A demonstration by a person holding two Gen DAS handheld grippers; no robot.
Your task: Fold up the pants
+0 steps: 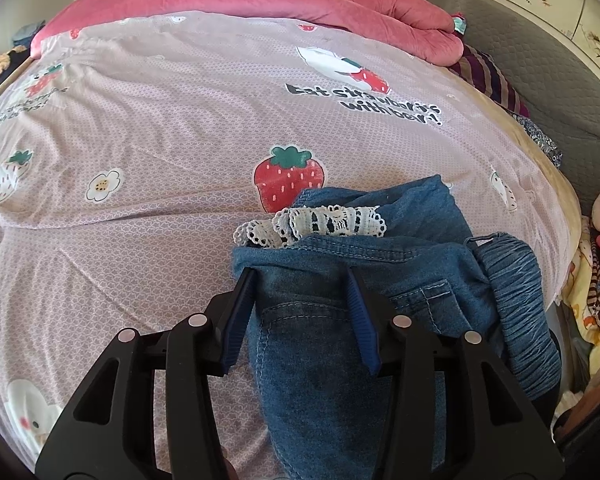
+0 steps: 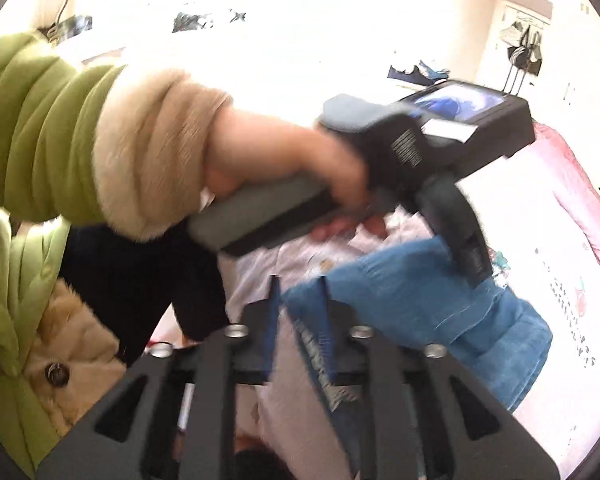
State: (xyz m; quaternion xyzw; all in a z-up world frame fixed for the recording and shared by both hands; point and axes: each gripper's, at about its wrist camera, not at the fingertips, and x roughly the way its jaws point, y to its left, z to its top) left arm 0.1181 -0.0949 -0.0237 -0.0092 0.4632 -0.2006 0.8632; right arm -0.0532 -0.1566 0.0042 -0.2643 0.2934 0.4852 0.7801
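- Two claws work over a bed point(image 1: 140, 128) whose pink sheet reads "Eat strawberries with bear!" at 1 o'clock in the left wrist view.
- Left claw point(image 1: 302, 280) is clamped on the folded denim pants point(image 1: 340, 320), at 5 o'clock beside a lace trim point(image 1: 320, 222).
- Right claw point(image 2: 298, 284) stands narrow; blur hides whether it pinches the pants' edge.
- Left hand point(image 2: 300, 160) grips its handle at 12 o'clock.

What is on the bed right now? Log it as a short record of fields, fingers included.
surface: bed sheet with strawberry print
garment: denim pants, bunched, white lace trim showing
bedding: pink quilt at the far edge
left gripper: fingers straddle a denim fold
right gripper: fingers apart at the denim edge, blurred
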